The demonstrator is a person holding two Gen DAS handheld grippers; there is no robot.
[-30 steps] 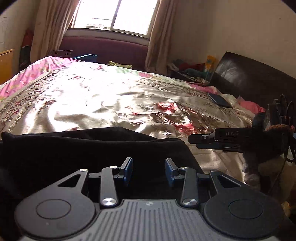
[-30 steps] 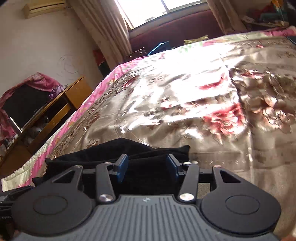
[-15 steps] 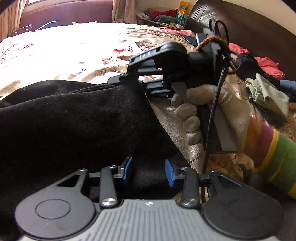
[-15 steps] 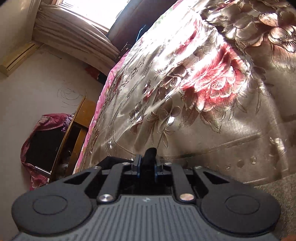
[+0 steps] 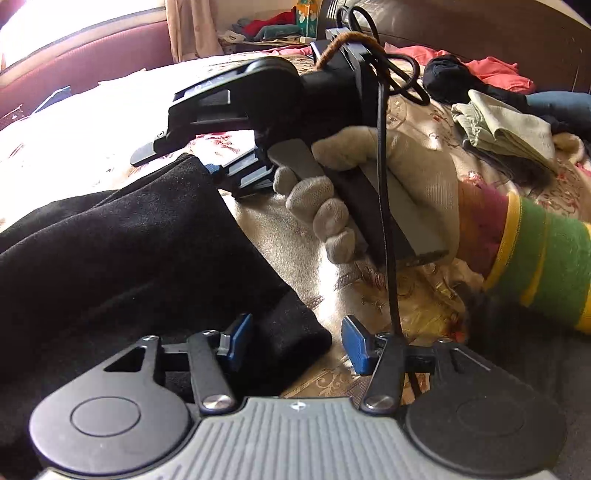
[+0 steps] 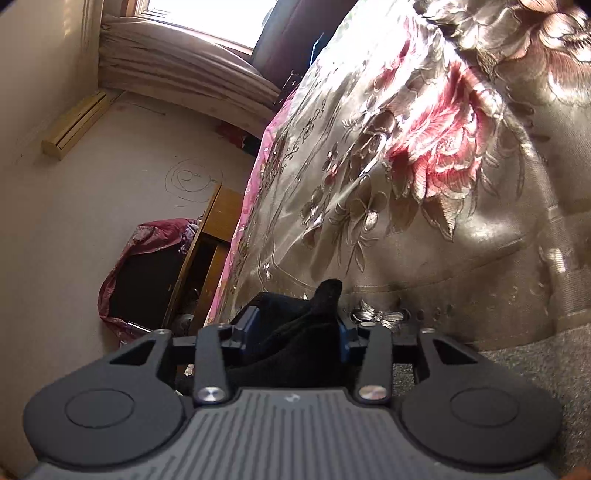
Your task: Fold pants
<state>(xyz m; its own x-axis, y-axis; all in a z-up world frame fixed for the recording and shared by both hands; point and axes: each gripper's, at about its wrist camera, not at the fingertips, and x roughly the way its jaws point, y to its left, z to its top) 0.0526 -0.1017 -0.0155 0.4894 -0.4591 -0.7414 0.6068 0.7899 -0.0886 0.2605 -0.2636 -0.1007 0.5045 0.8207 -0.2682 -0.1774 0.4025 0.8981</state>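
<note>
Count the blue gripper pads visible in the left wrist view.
3: two on the left gripper, one against the black pants, one clear; one on the right gripper. Its second pad is hidden.

A shiny floral bedspread (image 5: 369, 280) covers the bed. At its far side lie a folded pale cloth (image 5: 506, 125), a red garment (image 5: 495, 70) and dark clothes, before a dark headboard (image 5: 480, 33). Beside the bed stand a wooden cabinet (image 6: 218, 221), curtains (image 6: 177, 85) and a window (image 6: 207, 14).
</note>
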